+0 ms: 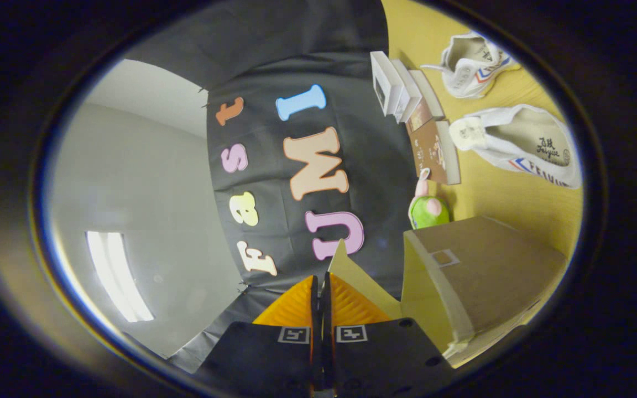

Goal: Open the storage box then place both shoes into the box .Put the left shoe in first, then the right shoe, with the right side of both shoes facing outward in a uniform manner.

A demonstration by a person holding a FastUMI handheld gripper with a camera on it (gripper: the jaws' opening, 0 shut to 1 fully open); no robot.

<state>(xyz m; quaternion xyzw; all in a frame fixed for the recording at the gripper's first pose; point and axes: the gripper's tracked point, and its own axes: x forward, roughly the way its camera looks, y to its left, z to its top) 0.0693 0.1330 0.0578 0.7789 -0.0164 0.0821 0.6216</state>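
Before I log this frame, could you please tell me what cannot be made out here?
Gripper view:
- Brown cardboard storage box: its inside is hidden by its own outer wall.
- Pale cardboard lid flap: its gripped edge is hidden by the gripper, whose jaws are shut on it.
- Two white canvas shoes: the fisheye distortion leaves left and right unclear.

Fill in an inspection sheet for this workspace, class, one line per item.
Surface: yellow table, bare between the things.
Job's things: brown box, its flap raised; two white shoes lying beyond it, apart.
Clutter: books by the wall; green toy beside the box.
Grippers: gripper shut, seemingly pinching the flap.
Cables: nothing seen.
Surroundings: black cloth wall; grey ceiling with a lamp.
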